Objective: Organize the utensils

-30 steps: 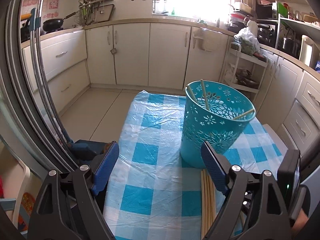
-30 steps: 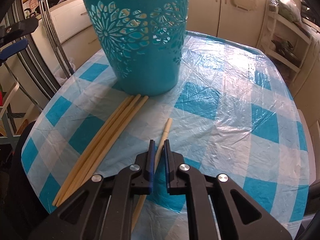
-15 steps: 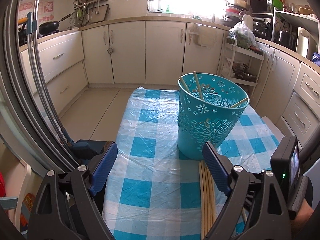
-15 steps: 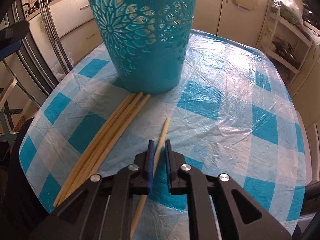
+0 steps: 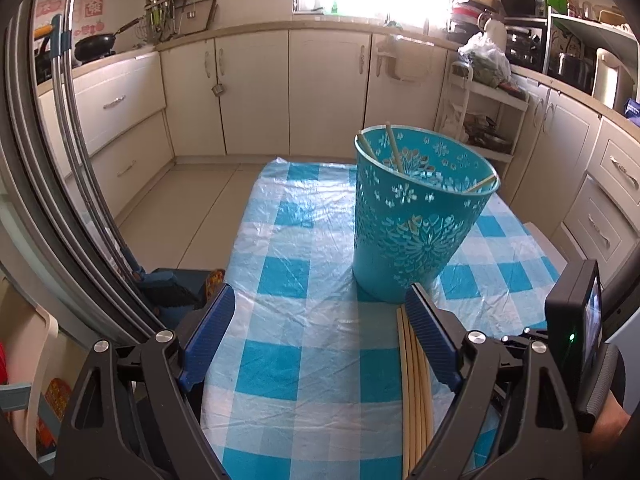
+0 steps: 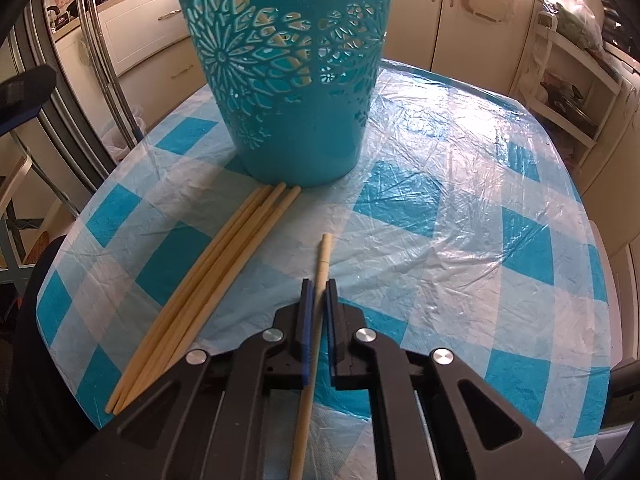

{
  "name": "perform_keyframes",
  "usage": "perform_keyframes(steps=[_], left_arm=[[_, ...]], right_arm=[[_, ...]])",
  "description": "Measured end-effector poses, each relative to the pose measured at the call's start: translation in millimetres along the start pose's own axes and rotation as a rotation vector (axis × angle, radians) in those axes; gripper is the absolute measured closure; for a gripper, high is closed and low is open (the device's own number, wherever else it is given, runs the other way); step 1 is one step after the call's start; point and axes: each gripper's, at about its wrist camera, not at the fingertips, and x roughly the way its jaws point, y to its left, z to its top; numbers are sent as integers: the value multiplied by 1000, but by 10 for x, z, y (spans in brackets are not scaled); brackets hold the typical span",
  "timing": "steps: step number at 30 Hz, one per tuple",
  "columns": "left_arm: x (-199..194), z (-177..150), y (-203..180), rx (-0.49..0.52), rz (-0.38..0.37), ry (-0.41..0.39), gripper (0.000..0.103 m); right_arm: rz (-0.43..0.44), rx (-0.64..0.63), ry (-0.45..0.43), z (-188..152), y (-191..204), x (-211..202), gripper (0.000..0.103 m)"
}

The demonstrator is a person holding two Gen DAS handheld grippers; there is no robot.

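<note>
A: Item one, from my left?

B: My left gripper (image 5: 320, 328): black frame, ribbed blue pads, jaws spread wide over the tablecloth (image 5: 304, 240) with nothing between them. The cloth is glossy, crinkled plastic in blue and white checks.

A: Next along?

B: The bundle of chopsticks (image 6: 208, 276): pale, smooth, slim tapered sticks lying flat and side by side, their far tips just short of the basket (image 6: 288, 76).

A: The basket?

B: Teal plastic, round, tapering to its base, walls pierced with a floral lattice. It stands upright on the cloth; three chopsticks (image 5: 394, 152) lean inside against the rim.

A: And on the right?

B: My right gripper (image 6: 318, 292): jaws have just been closing and now pinch a single chopstick (image 6: 324, 256), same pale material, apart from the bundle and running lengthwise between the pads, far tip pointing toward the basket.
</note>
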Motion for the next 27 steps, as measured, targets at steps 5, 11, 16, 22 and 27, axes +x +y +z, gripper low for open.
perform_keyframes(steps=[5,11,16,22,27], left_arm=[[-38,-72,-22,3,-5,7,20],[-79,-164,-41,13,-23,16,20],[-138,-188,5,0,-32,15,20],[-160,-227,76,-27,-42,23,20],[-179,-267,122,-35,-44,31,20]], right_arm=[[-13,-18,7,6,19,0,96],[-55,-35,-8,-18,101,-5,96],[-57,8,0,-18,87,-9,96],[-63,9,-12,-33,94,-4,96],[-28,90,-17,-77,16,-46,97]])
